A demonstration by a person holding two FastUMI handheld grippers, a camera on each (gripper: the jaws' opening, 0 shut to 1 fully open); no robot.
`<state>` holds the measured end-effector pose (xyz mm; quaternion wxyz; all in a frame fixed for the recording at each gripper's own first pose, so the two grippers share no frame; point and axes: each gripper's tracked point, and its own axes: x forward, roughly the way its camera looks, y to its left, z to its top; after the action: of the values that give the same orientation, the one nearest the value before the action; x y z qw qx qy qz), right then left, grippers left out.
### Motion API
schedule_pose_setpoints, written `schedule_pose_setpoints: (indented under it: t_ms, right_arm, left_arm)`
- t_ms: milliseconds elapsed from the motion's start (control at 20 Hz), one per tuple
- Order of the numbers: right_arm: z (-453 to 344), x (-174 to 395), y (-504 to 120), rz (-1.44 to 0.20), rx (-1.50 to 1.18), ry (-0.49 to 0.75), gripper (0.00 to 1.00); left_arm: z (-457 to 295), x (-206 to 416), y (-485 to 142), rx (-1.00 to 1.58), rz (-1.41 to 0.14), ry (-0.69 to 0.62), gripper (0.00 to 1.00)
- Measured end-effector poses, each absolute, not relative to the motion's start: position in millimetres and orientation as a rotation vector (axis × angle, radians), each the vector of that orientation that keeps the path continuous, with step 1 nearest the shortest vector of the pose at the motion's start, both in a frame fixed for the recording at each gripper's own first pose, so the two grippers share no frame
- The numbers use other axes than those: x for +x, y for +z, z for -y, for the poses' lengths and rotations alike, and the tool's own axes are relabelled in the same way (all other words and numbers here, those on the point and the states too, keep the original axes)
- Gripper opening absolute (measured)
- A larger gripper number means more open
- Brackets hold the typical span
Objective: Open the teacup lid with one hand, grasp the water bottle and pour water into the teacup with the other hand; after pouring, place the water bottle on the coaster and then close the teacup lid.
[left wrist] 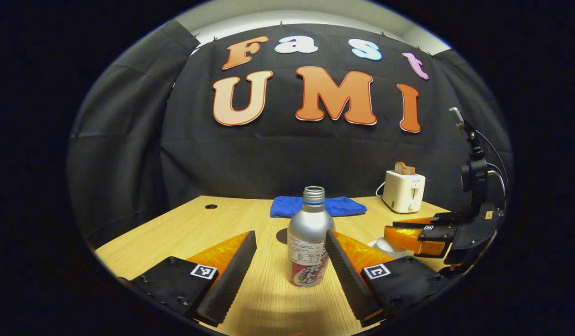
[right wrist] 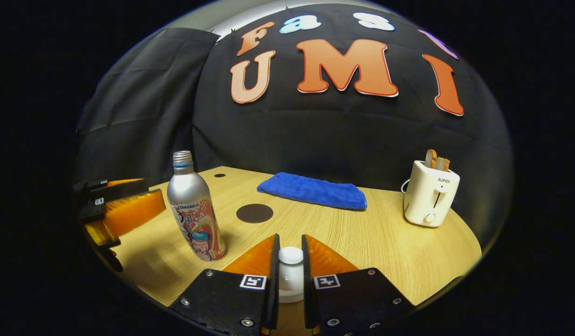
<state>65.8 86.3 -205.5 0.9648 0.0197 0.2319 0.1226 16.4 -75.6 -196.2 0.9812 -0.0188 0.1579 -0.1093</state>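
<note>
The water bottle stands upright on the bench, straight ahead between the spread fingers of the left claw, untouched, while the right claw pinches the teacup lid knob.

Left tool held level with fingers spread wide apart; right tool held level with fingers nearly closed together.

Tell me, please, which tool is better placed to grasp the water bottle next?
The left tool: it is open with the water bottle upright between its fingers. The right tool is already closed on the teacup lid.
</note>
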Motion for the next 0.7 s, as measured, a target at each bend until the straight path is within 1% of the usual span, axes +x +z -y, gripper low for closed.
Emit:
schedule_pose_setpoints:
  t_ms: [250,300,400,500,550,650,700]
  right_arm:
    - [-70.7,61.8,-187.4,-0.440,0.058,0.232,0.22]
    - [-65.5,61.3,-183.1,-0.429,0.056,0.222,0.23]
    - [-53.9,60.3,-173.3,-0.406,0.056,0.202,0.23]
    - [-40.1,58.7,-163.0,-0.379,0.050,0.174,0.22]
    - [-33.8,57.9,-159.9,-0.370,0.046,0.163,0.22]
    - [-21.8,54.7,-153.8,-0.358,0.045,0.142,0.22]
    - [-16.0,53.2,-150.9,-0.351,0.044,0.132,0.22]
  left_arm:
    - [95.0,20.5,-224.0,-0.056,-0.381,-0.249,0.98]
    - [98.2,21.7,-229.2,-0.057,-0.396,-0.250,1.00]
    - [101.6,26.2,-239.0,-0.062,-0.423,-0.255,0.98]
    - [106.3,28.1,-246.8,-0.089,-0.464,-0.250,0.98]
    - [109.3,27.4,-250.0,-0.100,-0.479,-0.253,1.00]
    - [109.9,31.0,-254.7,-0.099,-0.492,-0.244,0.94]
    - [110.0,33.0,-255.8,-0.098,-0.492,-0.240,0.97]
